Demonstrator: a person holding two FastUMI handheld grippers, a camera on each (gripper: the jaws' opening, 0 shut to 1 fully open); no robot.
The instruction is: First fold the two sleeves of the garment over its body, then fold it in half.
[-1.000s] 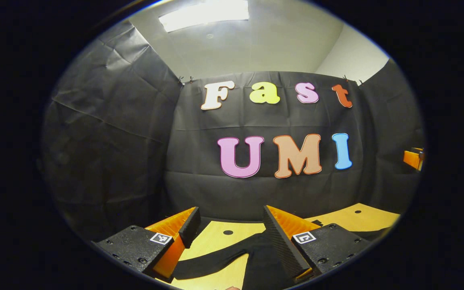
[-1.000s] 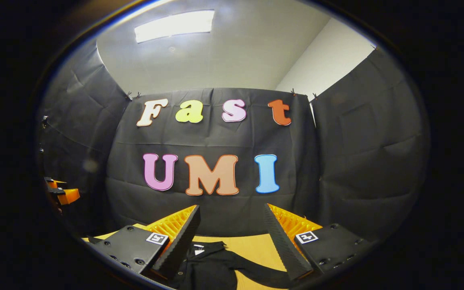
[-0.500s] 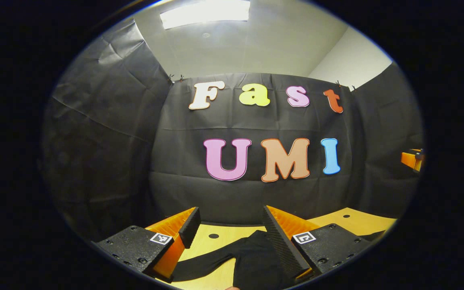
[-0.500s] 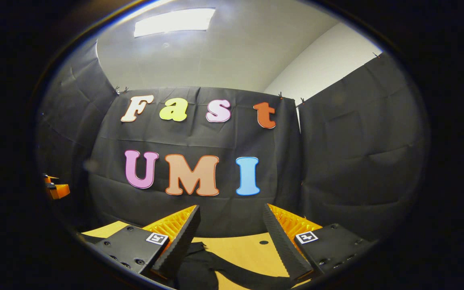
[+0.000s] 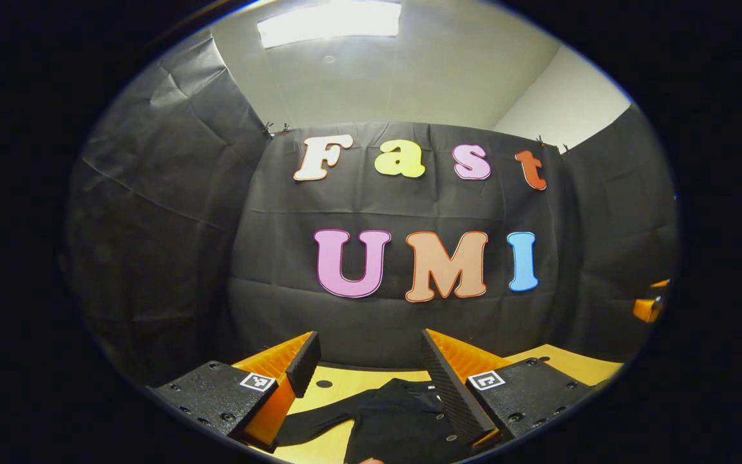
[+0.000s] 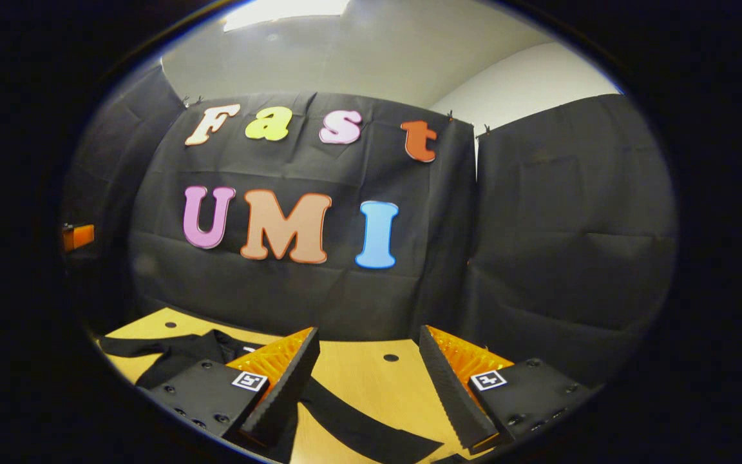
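Garment lies on table — both grippers' jaws open, empty.

A recording booth in a plain room: black cloth walls clipped up on three sides, a wooden table, white ceiling with a light panel at 12 o'clock.
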